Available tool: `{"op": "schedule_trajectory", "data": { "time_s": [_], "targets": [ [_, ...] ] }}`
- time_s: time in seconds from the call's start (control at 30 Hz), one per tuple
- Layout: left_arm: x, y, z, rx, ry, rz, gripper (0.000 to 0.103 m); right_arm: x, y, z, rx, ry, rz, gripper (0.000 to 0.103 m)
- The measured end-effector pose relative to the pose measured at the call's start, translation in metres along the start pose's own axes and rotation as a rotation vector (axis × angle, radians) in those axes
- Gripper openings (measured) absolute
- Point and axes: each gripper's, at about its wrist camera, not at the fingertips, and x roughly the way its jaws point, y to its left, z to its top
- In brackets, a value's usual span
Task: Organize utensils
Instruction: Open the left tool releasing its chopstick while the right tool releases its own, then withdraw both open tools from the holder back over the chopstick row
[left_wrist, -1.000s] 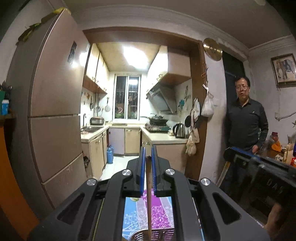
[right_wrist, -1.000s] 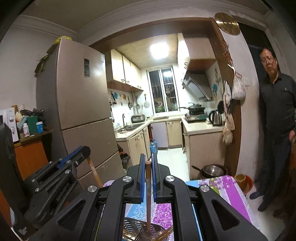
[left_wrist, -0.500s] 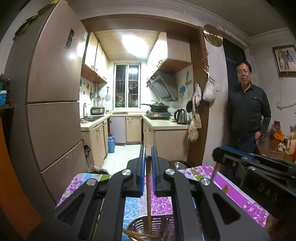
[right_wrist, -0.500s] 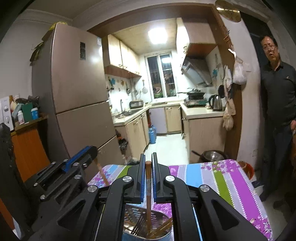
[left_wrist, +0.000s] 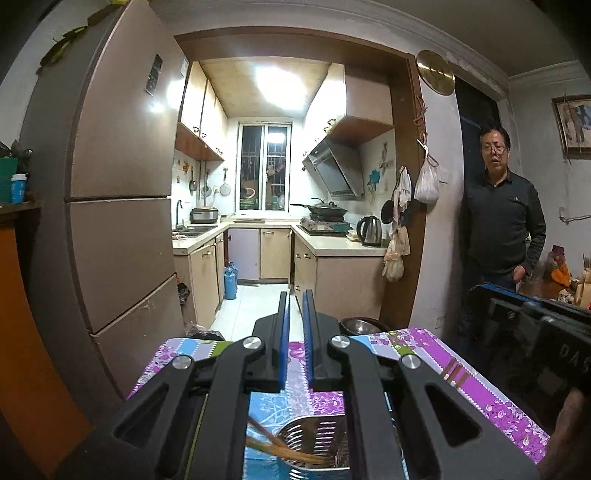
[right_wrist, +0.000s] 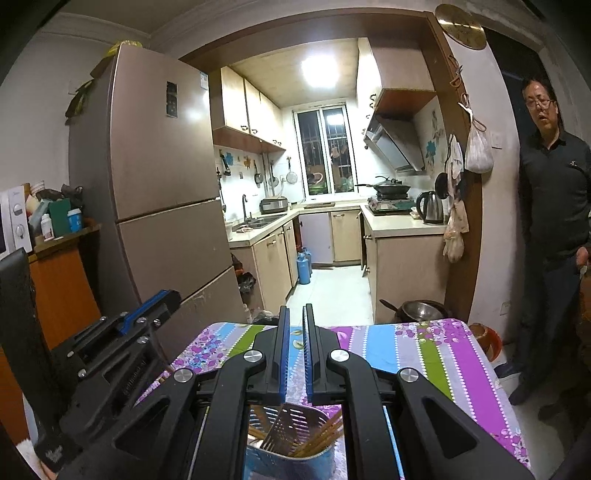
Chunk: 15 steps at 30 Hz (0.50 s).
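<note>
A perforated metal utensil holder (right_wrist: 295, 459) stands on the table right below both grippers. It holds several wooden chopsticks (right_wrist: 321, 435) and a slotted metal spatula (right_wrist: 284, 424). The left wrist view shows the same holder (left_wrist: 317, 435) with chopsticks (left_wrist: 280, 448) lying in it. My left gripper (left_wrist: 294, 295) is shut to a thin slit with nothing between its blue pads. My right gripper (right_wrist: 293, 310) stands the same way, empty. Each gripper shows in the other's view: the left gripper (right_wrist: 162, 299) on the left, the right gripper (left_wrist: 484, 291) on the right.
The table wears a purple, blue and green floral cloth (right_wrist: 424, 350). A person in a dark shirt (left_wrist: 502, 221) stands at the right by the kitchen doorway. A tall fridge (right_wrist: 159, 147) rises at the left, and a metal bowl (right_wrist: 421, 310) sits on the floor beyond the table.
The chopstick that stood between each gripper's pads is gone from both. Both views have dipped, so more of the table and the holder shows.
</note>
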Motion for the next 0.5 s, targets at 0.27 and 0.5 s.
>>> {"op": "schedule_trajectory", "data": {
  "time_s": [0.27,0.5],
  "targets": [
    [-0.071,0.021,0.006,-0.067,-0.043,-0.001,0.007,-0.086,-0.04,0.005,0.077,0.012,0.044,0.008],
    [-0.188,0.021,-0.02,-0.004,-0.089,-0.043,0.043,-0.231,-0.078,-0.022,0.131,-0.027,0.164,0.021]
  ]
}}
